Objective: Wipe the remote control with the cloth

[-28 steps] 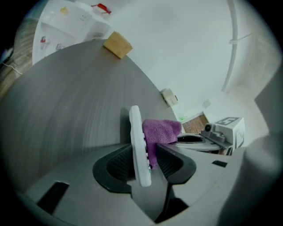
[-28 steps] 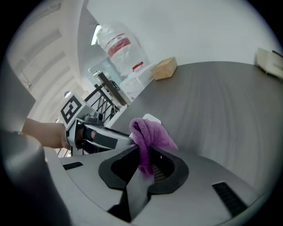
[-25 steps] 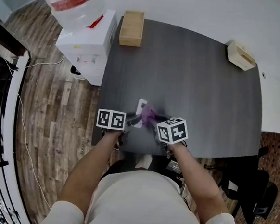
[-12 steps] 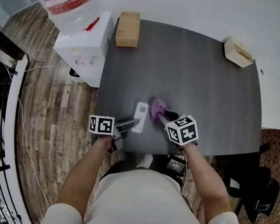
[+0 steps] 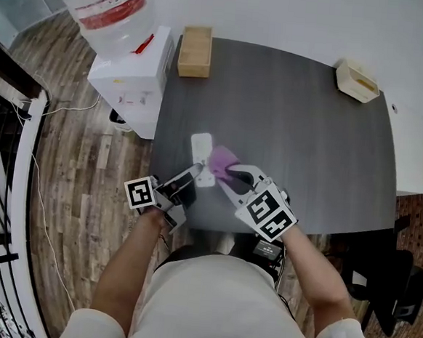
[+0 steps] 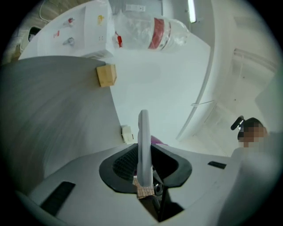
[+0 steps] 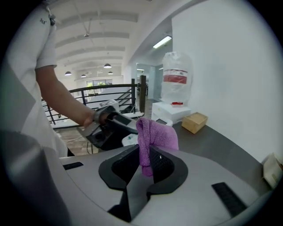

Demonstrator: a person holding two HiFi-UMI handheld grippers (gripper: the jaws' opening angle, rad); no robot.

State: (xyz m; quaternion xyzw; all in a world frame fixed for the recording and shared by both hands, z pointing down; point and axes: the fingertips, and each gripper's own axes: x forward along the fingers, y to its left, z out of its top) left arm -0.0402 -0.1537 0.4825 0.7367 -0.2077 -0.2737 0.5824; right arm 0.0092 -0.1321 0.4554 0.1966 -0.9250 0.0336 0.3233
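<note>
My left gripper (image 6: pixel 143 165) is clamped on the remote control (image 6: pixel 143 137), holding it edge-on, lifted off the table (image 5: pixel 310 121). My right gripper (image 7: pixel 142 165) is closed on the purple cloth (image 7: pixel 152 132), just beside the remote. To wipe well, I'd hold the remote steady and draw the cloth along its face in light strokes, never pushing hard enough to twist it loose. Farther off, the water bottle (image 5: pixel 100 3) has a red label, but I can't read its print.

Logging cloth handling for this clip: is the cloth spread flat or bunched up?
Bunched up. The purple cloth stands as a crumpled wad pinched between the jaws of the right gripper, with no part laid out flat.
</note>
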